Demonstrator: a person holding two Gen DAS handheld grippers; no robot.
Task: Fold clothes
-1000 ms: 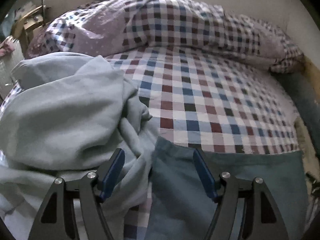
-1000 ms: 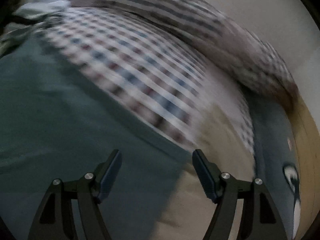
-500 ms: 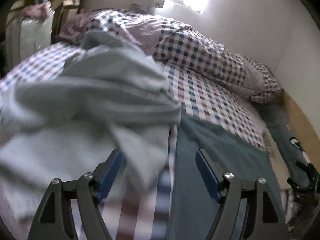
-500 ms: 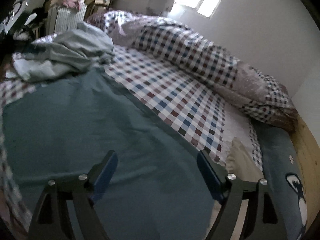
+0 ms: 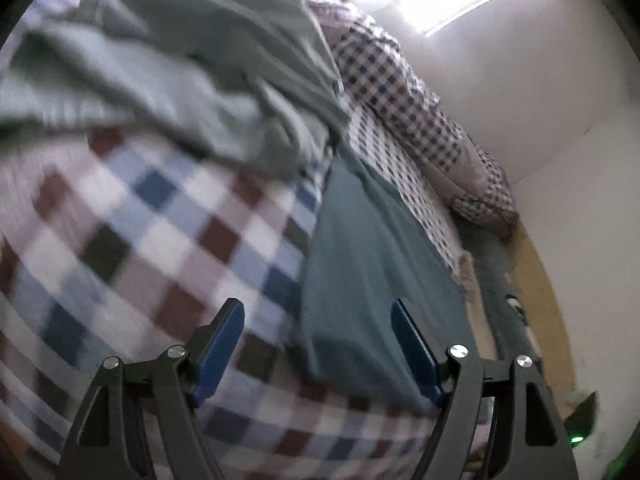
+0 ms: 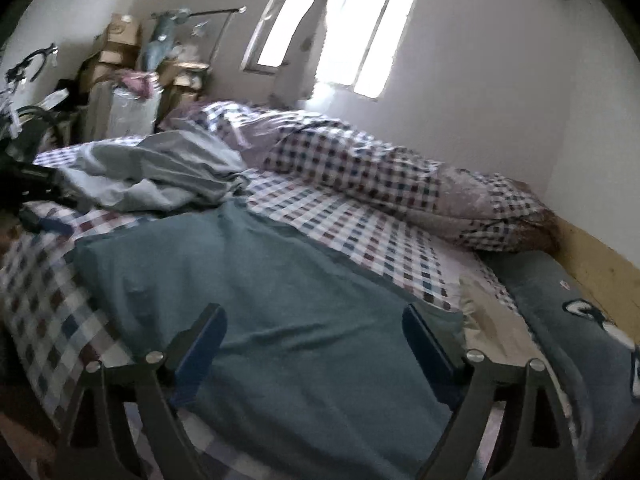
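A teal garment (image 6: 280, 300) lies spread flat on the checked bed sheet (image 6: 352, 232). My right gripper (image 6: 314, 320) hovers over its near edge, jaws opening wide, nothing between them. In the left wrist view the same teal garment (image 5: 360, 272) runs away from its near corner, which lies just in front of my left gripper (image 5: 318, 316); that gripper is open and holds nothing. A crumpled pile of pale grey-green clothes (image 5: 180, 80) sits beyond it on the checked sheet (image 5: 140, 240); the same pale clothes pile (image 6: 152, 172) shows at left in the right wrist view.
A rolled checked duvet (image 6: 380, 176) lies along the far wall side. A blue-grey blanket with a cartoon print (image 6: 580, 320) lies at the right by a wooden bed frame (image 6: 600, 260). Boxes, bags and a rack (image 6: 128, 64) crowd the far left corner.
Both grippers swung back and left off the teal garment; the left view rolled and now shows its near corner. The right gripper's jaws widened.
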